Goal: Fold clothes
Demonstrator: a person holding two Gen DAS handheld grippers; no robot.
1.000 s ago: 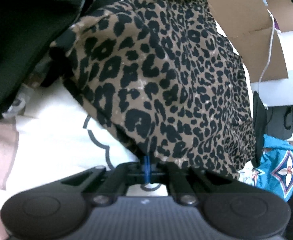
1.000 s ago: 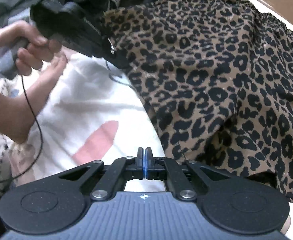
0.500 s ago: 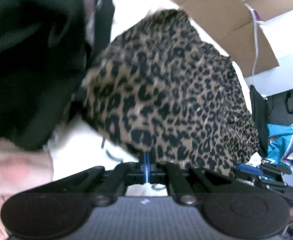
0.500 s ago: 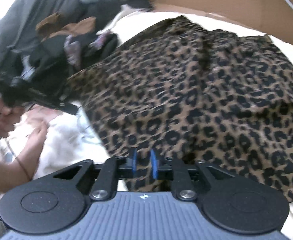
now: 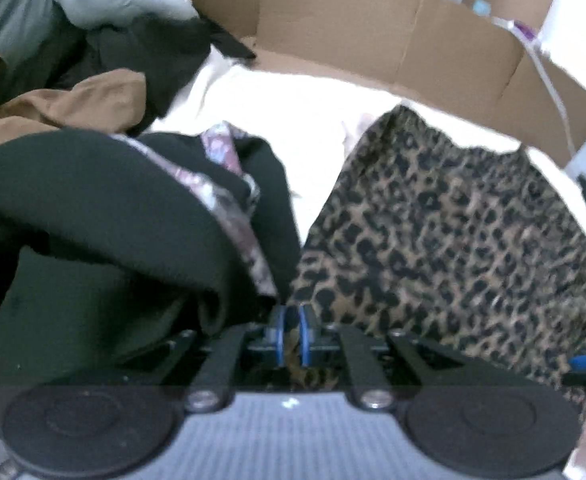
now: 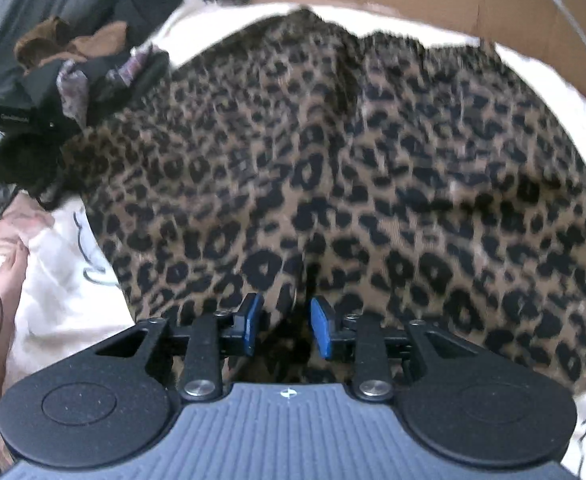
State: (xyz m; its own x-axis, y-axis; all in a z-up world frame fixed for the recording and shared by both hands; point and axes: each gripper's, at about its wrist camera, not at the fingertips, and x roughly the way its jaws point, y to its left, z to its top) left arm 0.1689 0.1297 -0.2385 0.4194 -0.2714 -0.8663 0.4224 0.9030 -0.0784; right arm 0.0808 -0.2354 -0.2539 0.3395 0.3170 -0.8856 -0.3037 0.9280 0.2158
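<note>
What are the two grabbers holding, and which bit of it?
The left gripper pinches the leopard cloth at its near edge. The right gripper is open around a fold of the cloth, holding nothing.

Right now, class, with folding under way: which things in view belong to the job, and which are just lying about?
In the job:
- leopard-print garment
- left gripper, nearly closed on its edge
- right gripper, open at its hem

Lying about:
- black garment
- brown garment
- grey garment
- cardboard box
- white bedding
</note>
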